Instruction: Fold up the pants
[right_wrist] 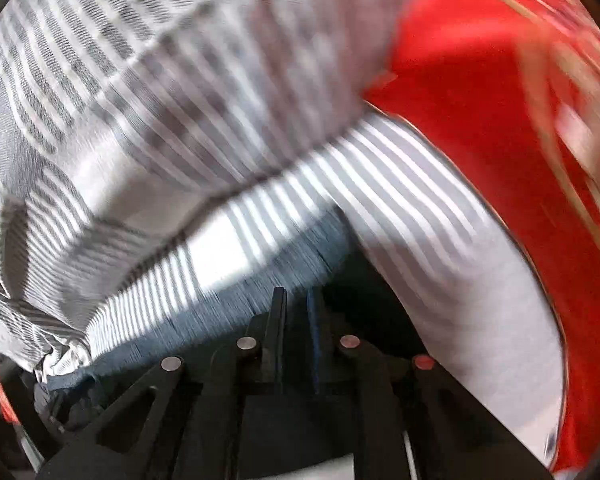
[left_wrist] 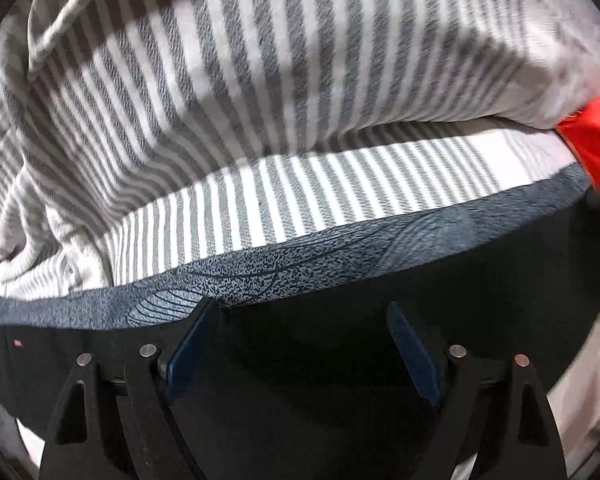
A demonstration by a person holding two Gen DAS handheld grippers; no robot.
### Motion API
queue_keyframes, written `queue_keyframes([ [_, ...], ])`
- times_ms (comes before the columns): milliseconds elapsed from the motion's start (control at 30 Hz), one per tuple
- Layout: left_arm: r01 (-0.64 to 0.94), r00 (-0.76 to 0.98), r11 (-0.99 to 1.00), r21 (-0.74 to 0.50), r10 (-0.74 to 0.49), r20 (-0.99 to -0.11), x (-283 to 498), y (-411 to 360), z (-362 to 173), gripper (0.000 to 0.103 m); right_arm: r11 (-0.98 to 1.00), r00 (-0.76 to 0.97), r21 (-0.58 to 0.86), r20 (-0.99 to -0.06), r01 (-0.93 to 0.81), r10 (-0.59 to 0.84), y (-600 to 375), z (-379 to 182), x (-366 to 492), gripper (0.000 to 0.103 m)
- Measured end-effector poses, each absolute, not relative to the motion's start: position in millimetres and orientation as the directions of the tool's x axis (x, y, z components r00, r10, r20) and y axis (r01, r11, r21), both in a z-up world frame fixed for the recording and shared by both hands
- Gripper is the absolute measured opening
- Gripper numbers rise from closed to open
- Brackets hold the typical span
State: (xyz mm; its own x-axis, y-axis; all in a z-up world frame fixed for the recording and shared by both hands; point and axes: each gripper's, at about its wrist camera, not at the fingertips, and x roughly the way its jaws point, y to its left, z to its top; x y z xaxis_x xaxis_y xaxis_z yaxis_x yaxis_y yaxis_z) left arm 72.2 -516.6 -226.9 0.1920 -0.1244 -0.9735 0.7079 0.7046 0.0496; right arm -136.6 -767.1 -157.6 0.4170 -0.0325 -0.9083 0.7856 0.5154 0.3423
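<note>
We see the pants (left_wrist: 300,360), black with a speckled blue-grey waistband (left_wrist: 340,256), lying on striped grey-and-white bedding (left_wrist: 220,80). In the left view our left gripper (left_wrist: 300,312) hangs over the black cloth with its fingers spread wide, nothing between them; the waistband edge runs from 9 to 3 o'clock just beyond the tips. Our right gripper (right_wrist: 296,300) has its fingers drawn almost together; blur hides whether cloth is pinched. A red fabric (right_wrist: 500,100) crowds 1 to 4 o'clock.

Looks like a bedroom at home: rumpled grey-and-white striped bedding (left_wrist: 260,80) fills the view, a red cloth (right_wrist: 480,80) lies against it, and dark pants (left_wrist: 300,340) are spread on top.
</note>
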Motion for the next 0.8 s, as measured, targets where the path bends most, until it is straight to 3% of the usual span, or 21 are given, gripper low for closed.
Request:
queue_keyframes([
  [67, 0.69, 0.181, 0.723, 0.045, -0.113, -0.977, 73, -518, -237, 0.087, 0.508, 0.42, 0.353, -0.908, 0.786, -0.018, -779, -167, -129, 0.015],
  [167, 0.681, 0.183, 0.731, 0.033, -0.126, -0.975, 73, -518, -241, 0.087, 0.435, 0.462, 0.424, -0.886, 0.794, 0.02, -790, -187, -147, 0.002],
  [233, 0.683, 0.181, 0.73, 0.036, -0.121, -0.976, 72, -522, -242, 0.087, 0.396, 0.486, 0.459, -0.873, 0.795, 0.037, -795, -182, -162, 0.001],
  [333, 0.675, 0.181, 0.737, 0.047, -0.103, -0.978, 71, -517, -234, 0.087, 0.372, 0.507, 0.484, -0.861, 0.792, 0.041, -793, -157, -189, 0.015],
  [367, 0.672, 0.184, 0.739, 0.055, -0.094, -0.978, 70, -519, -231, 0.087, 0.36, 0.537, 0.516, -0.842, 0.777, 0.047, -790, -148, -202, 0.028],
  [400, 0.672, 0.186, 0.738, 0.061, -0.088, -0.979, 69, -524, -228, 0.087, 0.346, 0.554, 0.535, -0.831, 0.771, 0.05, -786, -143, -212, 0.049],
  [433, 0.673, 0.186, 0.737, 0.061, -0.088, -0.979, 66, -526, -224, 0.087, 0.323, 0.578, 0.562, -0.814, 0.761, 0.054, -780, -138, -225, 0.057],
  [800, 0.728, 0.22, 0.682, 0.073, -0.131, -0.967, 11, -576, -195, 0.087, 0.153, 0.673, 0.684, -0.729, 0.713, 0.126, -725, -184, -284, 0.06],
])
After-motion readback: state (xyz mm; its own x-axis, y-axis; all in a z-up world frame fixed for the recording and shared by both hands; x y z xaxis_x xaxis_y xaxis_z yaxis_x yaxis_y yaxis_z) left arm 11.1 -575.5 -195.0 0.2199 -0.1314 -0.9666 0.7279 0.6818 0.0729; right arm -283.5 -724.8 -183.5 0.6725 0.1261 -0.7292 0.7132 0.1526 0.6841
